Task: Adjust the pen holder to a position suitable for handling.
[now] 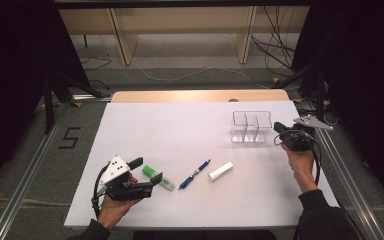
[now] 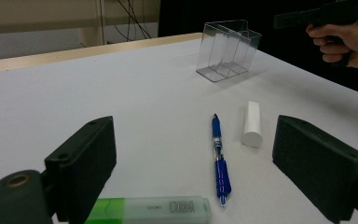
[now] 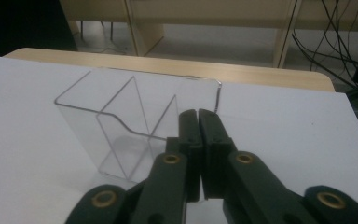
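Observation:
A green highlighter (image 1: 158,177) (image 2: 151,210) lies on the white table (image 1: 180,130) near its front left. A blue pen (image 1: 194,174) (image 2: 219,158) and a white cylinder (image 1: 220,171) (image 2: 252,123) lie to its right. A clear three-part organizer (image 1: 250,126) (image 2: 228,50) (image 3: 130,121) stands empty at the back right. My left gripper (image 1: 148,172) (image 2: 205,163) is open just left of the highlighter, nothing between its jaws. My right gripper (image 1: 279,127) (image 3: 198,116) is shut and empty, just right of the organizer.
The table's wooden far edge (image 1: 200,95) lies beyond the white sheet. Metal rails (image 1: 25,175) flank both sides, with a floor mark "5" (image 1: 69,137) at the left. Cables (image 1: 275,50) and shelf legs (image 1: 122,40) are on the floor behind.

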A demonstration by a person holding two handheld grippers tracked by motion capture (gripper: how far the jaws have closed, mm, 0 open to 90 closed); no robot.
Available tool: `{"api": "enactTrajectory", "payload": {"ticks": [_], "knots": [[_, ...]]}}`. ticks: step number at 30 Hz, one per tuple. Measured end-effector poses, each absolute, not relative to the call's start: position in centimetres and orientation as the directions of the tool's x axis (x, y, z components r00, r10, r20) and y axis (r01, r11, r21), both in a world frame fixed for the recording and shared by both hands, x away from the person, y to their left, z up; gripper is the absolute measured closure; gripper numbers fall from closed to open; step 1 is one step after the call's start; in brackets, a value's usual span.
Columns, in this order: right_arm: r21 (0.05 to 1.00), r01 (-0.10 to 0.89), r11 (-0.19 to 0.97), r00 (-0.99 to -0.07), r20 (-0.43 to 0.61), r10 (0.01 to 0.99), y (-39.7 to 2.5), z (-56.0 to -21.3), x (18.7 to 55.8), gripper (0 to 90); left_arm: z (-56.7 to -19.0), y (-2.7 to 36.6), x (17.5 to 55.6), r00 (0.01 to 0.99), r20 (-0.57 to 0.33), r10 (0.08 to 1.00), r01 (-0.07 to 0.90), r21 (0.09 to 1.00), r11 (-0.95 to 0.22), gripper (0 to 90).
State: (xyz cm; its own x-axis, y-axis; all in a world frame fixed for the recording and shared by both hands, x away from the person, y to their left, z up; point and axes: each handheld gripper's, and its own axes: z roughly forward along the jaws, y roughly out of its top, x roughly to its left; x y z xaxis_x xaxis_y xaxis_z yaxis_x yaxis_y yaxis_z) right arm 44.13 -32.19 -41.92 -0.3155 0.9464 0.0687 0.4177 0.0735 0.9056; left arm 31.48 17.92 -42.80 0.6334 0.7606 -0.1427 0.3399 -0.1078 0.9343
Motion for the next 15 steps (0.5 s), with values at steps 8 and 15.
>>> {"api": "enactTrajectory", "payload": {"ticks": [8,15], "knots": [[0.877,0.474,0.077,-0.284,0.069,0.956,-33.3,-43.6,46.5,90.0,-42.7,17.9,31.5,0.634,-0.139,0.761,0.334,0.936,-0.108,12.9],[0.858,0.511,0.059,-0.283,0.103,0.954,-33.8,-45.0,47.8,90.0,-42.8,18.0,31.5,0.632,-0.142,0.762,0.340,0.934,-0.107,12.9]]}}
